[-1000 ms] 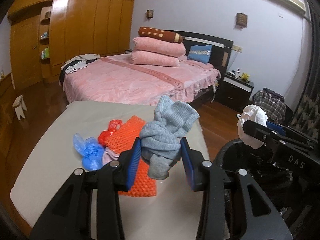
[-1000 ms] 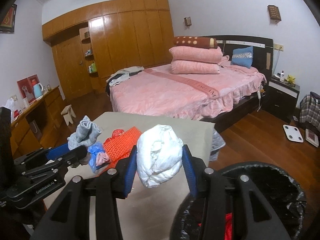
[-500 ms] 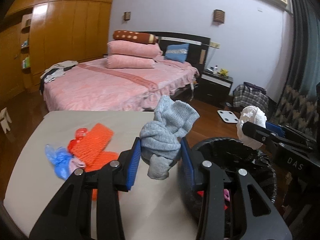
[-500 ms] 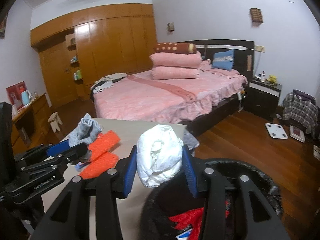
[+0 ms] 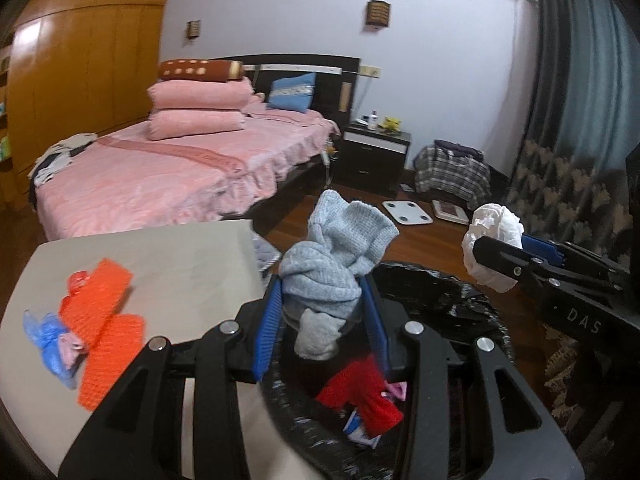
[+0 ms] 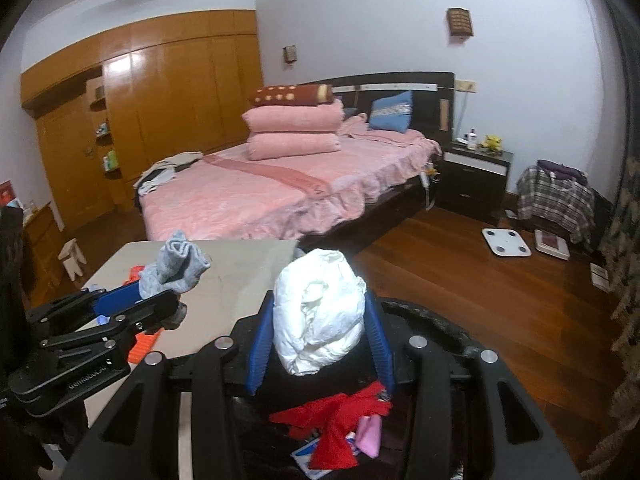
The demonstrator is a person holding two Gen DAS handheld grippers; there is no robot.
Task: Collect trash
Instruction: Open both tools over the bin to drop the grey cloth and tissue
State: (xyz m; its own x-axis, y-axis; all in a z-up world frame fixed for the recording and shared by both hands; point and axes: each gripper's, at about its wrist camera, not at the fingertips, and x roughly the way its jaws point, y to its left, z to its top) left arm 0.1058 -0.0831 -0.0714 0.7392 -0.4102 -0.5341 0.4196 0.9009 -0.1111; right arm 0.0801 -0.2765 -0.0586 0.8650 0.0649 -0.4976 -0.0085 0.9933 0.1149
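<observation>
My left gripper [image 5: 322, 312] is shut on a bundle of grey knitted cloth [image 5: 336, 256], held above the near rim of a black-lined trash bin [image 5: 432, 288]. My right gripper [image 6: 318, 328] is shut on a crumpled white wad [image 6: 320, 308], also over the bin [image 6: 436, 320]. In the left wrist view the white wad [image 5: 494, 236] hangs at the right; in the right wrist view the grey cloth [image 6: 176, 268] shows at the left. Red cloth [image 6: 340, 416], a pink scrap and paper lie inside the bin. Orange mesh pieces [image 5: 100, 324] and a blue bag [image 5: 46, 336] remain on the beige table [image 5: 180, 256].
A pink bed [image 6: 280, 192] with stacked pillows stands behind the table. A dark nightstand [image 6: 472, 176], a white scale [image 6: 506, 242] on the wood floor, plaid cloth over a seat [image 6: 556, 196] and patterned curtains [image 5: 560, 184] lie to the right. Wooden wardrobes [image 6: 160, 100] line the far left wall.
Both grippers swung right, from over the table to over the bin, each keeping its load. The orange mesh and blue bag slid left in view, and the bin's contents came into sight.
</observation>
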